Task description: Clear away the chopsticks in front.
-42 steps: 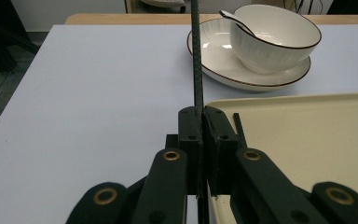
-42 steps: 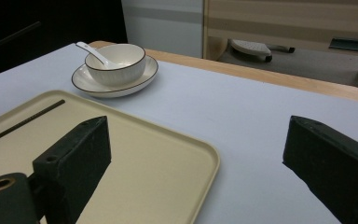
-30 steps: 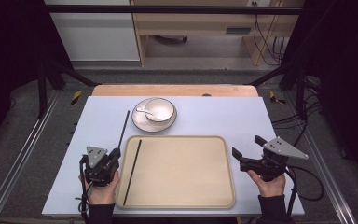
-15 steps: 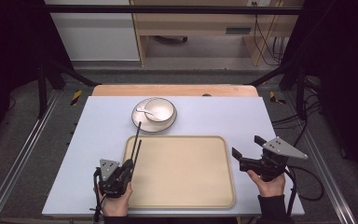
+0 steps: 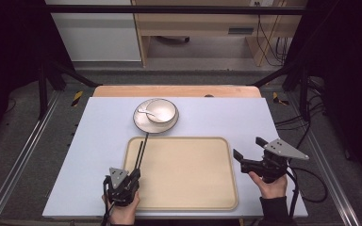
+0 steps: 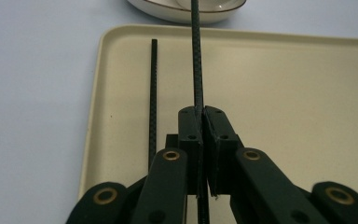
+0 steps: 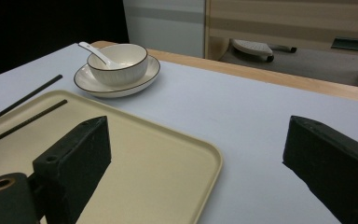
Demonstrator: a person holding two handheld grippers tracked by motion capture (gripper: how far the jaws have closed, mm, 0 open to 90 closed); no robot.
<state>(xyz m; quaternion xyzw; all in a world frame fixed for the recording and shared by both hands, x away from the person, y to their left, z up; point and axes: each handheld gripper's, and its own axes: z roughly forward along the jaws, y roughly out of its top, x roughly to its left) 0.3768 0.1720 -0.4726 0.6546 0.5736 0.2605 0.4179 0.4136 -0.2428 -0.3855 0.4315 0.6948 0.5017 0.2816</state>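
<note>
A beige tray (image 5: pixel 188 174) lies at the table's near middle. My left gripper (image 5: pixel 133 173) is over the tray's near left corner, shut on a black chopstick (image 5: pixel 143 146) that points away toward the plate (image 5: pixel 141 123). In the left gripper view the held chopstick (image 6: pixel 196 60) runs straight out from the shut jaws of the left gripper (image 6: pixel 201 112). A second chopstick (image 6: pixel 153 93) lies on the tray (image 6: pixel 284 93) just left of it. My right gripper (image 5: pixel 248 147) stands open beside the tray's right edge, holding nothing.
A white bowl (image 5: pixel 161 110) with a white spoon (image 5: pixel 145 111) stands on the dark-rimmed plate beyond the tray's far edge. In the right gripper view the bowl (image 7: pixel 119 63) is far left and bare table (image 7: pixel 242 121) lies ahead. A wooden strip (image 5: pixel 179 91) borders the far side.
My left gripper has carried its chopstick rightward, from beside the tray's left edge to over the tray's left part, next to the lying chopstick. The right gripper has not moved.
</note>
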